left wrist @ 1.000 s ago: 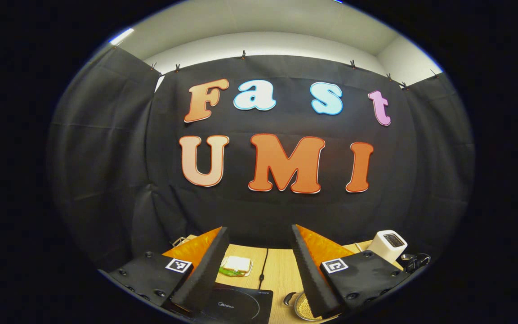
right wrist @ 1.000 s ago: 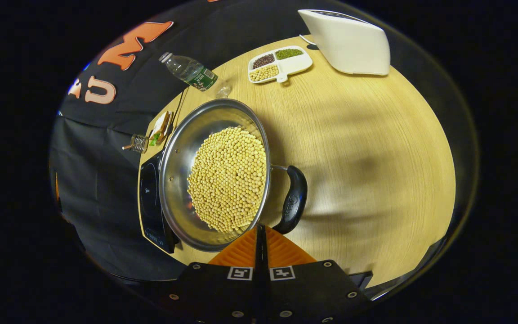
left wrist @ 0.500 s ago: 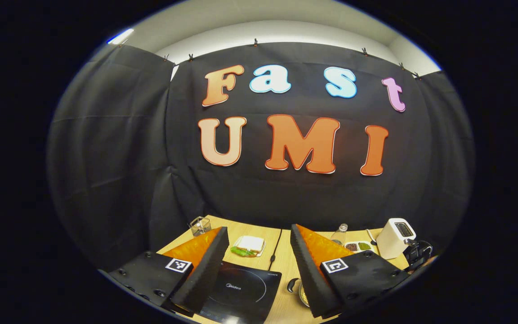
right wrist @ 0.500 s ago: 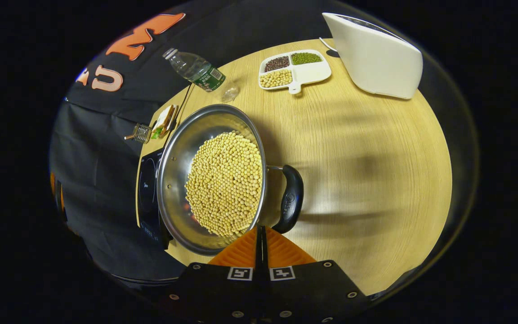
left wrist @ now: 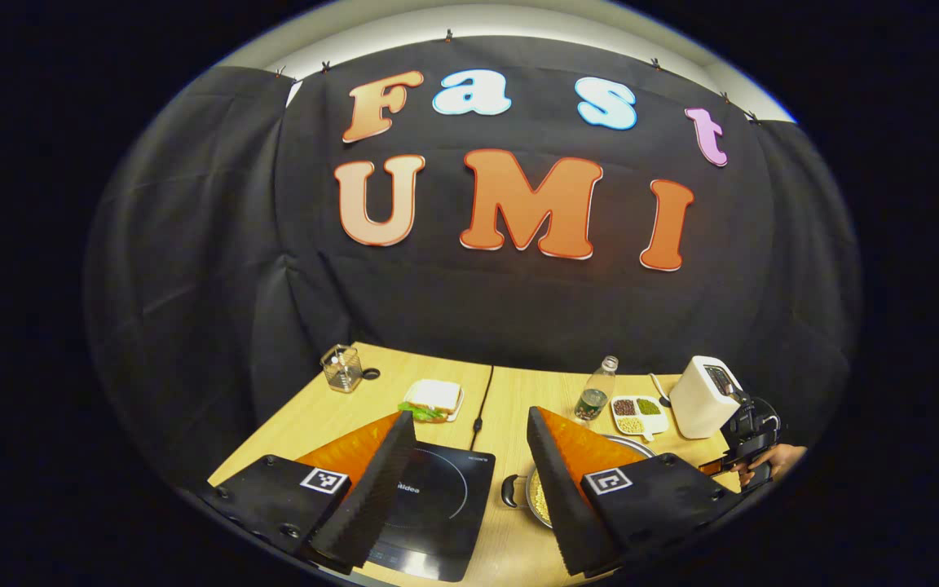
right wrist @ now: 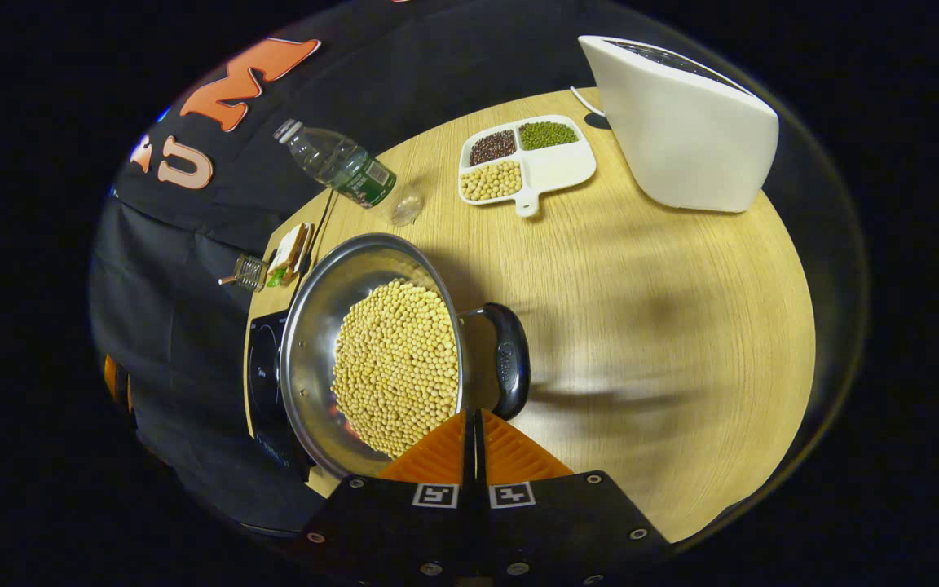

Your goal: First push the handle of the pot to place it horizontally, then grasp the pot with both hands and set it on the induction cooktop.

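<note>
left gripper is held up with its fingers spread wide, right gripper has its fingers pressed together, gripping nothing

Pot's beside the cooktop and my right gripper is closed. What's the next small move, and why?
Probably nudge the right gripper, fingers together, forward against the pot's black handle. The pot, full of yellow beans, sits on the table beside the induction cooktop, and neither gripper grips it. The left gripper is open, so a two-handed lift looks premature.
</note>
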Motion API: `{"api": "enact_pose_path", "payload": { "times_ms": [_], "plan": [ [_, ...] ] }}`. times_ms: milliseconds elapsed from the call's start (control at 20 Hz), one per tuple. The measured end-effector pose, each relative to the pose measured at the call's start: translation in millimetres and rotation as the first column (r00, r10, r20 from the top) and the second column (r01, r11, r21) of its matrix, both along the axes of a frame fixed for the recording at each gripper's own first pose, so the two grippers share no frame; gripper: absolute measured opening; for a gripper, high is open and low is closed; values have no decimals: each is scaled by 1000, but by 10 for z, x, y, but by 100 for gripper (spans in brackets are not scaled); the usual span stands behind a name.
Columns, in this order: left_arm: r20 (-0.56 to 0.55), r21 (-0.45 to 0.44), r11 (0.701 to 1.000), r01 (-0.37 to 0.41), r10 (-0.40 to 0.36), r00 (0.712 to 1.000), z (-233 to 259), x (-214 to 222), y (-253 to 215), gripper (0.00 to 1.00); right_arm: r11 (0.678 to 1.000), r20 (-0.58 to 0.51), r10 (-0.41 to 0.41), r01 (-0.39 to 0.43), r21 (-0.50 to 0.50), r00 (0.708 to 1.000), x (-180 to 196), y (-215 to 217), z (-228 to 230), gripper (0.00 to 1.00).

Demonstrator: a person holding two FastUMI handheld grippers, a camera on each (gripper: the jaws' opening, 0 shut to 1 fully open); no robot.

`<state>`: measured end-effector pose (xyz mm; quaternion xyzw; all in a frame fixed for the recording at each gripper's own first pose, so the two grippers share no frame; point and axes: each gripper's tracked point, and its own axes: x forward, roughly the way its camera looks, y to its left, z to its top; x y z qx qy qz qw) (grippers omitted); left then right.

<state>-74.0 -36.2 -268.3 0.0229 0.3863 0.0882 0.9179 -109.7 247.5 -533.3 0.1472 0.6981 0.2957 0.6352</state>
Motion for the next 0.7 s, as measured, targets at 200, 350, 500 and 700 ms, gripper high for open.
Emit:
{"api": "enact_pose_path", "payload": {
  "times_ms": [200,350,500,700],
  "plan": [
    [-160,-112,994,-9,-9,987,-583,-147,-73,90,999,90,-14,19,-51,996,90,-107,104,0],
    [-314,-185,982,-19,-41,948,-1086,-345,-201,91,997,144,-45,52,-51,989,164,-138,212,4],
    [-421,-215,976,-18,-76,904,-1515,-510,-295,91,994,217,-89,100,-42,972,320,-80,283,12],
    [-498,-221,975,25,-134,857,-1971,-591,-429,91,991,279,-112,129,-41,954,476,72,273,53]
  ]
}}
